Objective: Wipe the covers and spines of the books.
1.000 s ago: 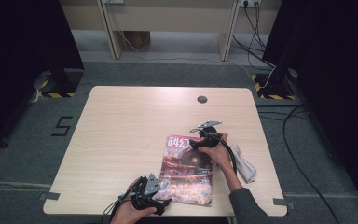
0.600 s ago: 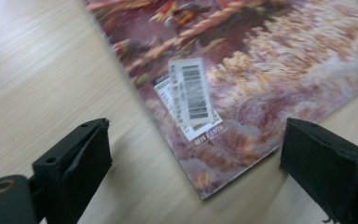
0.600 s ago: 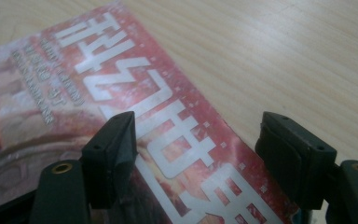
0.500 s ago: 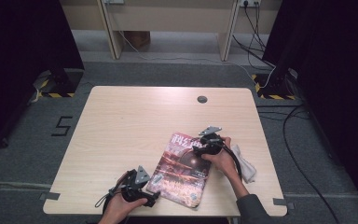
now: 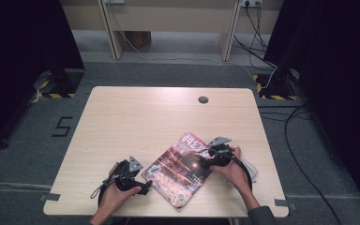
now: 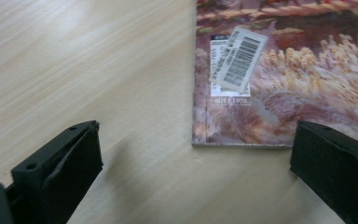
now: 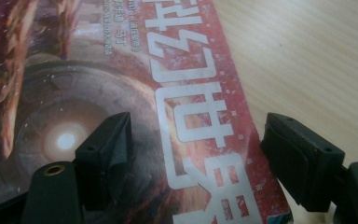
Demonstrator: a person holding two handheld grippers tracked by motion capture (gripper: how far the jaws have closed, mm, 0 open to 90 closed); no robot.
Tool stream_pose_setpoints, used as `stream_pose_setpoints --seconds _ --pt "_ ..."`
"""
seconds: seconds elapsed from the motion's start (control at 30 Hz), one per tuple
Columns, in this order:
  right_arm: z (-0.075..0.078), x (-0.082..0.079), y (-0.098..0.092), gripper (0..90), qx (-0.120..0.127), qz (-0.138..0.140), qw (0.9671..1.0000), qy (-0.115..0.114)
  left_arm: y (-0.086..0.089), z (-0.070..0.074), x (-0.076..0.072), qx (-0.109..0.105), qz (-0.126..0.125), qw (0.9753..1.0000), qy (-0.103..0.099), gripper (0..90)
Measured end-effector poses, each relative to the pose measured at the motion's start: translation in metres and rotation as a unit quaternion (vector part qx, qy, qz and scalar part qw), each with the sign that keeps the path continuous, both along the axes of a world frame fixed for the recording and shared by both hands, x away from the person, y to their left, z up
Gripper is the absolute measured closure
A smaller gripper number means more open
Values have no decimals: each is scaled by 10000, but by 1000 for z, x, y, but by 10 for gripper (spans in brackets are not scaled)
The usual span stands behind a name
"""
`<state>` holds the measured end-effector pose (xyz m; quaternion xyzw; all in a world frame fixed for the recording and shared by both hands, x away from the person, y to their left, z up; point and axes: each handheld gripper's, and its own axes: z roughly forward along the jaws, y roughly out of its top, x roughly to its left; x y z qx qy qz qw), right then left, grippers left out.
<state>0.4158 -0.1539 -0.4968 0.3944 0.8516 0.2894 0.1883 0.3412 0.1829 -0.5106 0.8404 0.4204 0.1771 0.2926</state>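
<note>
- My left claw (image 6: 193, 175) stood wide, its jaws well apart and holding nothing, low over the table (image 6: 74, 70).
- Between those jaws lay bare wood, and just ahead of them a corner of the magazine (image 6: 279, 88), flat on the table.
- A white barcode sticker (image 6: 238, 58) sat near that corner, stuck on askew.
- From above, my left claw (image 5: 138, 186) was just beside the magazine's (image 5: 180, 168) near left edge, my hand (image 5: 115, 192) wrapped around it.
- My right claw (image 7: 196, 149) was wide too, gripping nothing, its jaws spread over the red cover.
- One jaw hung over the cover's dark picture, the other past the magazine's (image 7: 135, 93) edge, above bare table (image 7: 307, 60).
- Large pale characters ran between those jaws.
- From above, my right claw (image 5: 212, 154) sat at the magazine's far right side, by the title end.
- The magazine lay askew on the table's (image 5: 145, 117) near right part.
- A pale cloth (image 5: 249, 168) peeked out under my right hand (image 5: 232, 168).
</note>
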Motion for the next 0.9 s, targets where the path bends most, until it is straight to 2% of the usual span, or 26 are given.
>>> stream_pose_setpoints --seconds 0.07,0.13,0.3,0.37,0.43,0.5,0.63,0.7,0.77,0.8,0.87,0.9 --pt "0 -2 -2 255 14 -4 10000 16 2 0 4 6 69 10000 -39 9" --pt "1 -9 -7 251 7 -8 10000 82 6 -2 13 -111 245 9996 -17 13" --pt "1 -22 -14 247 80 21 9998 189 11 -3 21 -231 470 9985 -149 75" --pt "0 -27 -17 247 146 9 9996 222 12 -3 23 -258 517 9981 -214 94" --pt "0 -32 -18 248 138 35 9996 234 12 -3 24 -296 496 9980 -265 154" --pt "0 -36 -19 253 123 40 9997 191 11 -2 22 -310 511 9978 -270 162" --pt "0 -38 -22 268 207 13 9995 231 3 1 10 -432 362 9980 -302 161" --pt "-1 -39 -23 269 243 -5 9994 230 -3 4 0 -483 211 9981 -308 154" --pt "-1 -41 -24 268 265 -20 9993 246 -11 6 -12 -536 14 9981 -308 153" --pt "-1 -41 -24 267 268 -22 9993 246 -16 7 -18 -550 -162 9979 -296 151" --pt "-1 -42 -25 266 271 -1 9994 229 -21 7 -22 -548 -255 9978 -278 150" --pt "-1 -43 -26 262 252 -5 9994 236 -29 4 -27 -459 -414 9979 -171 150"
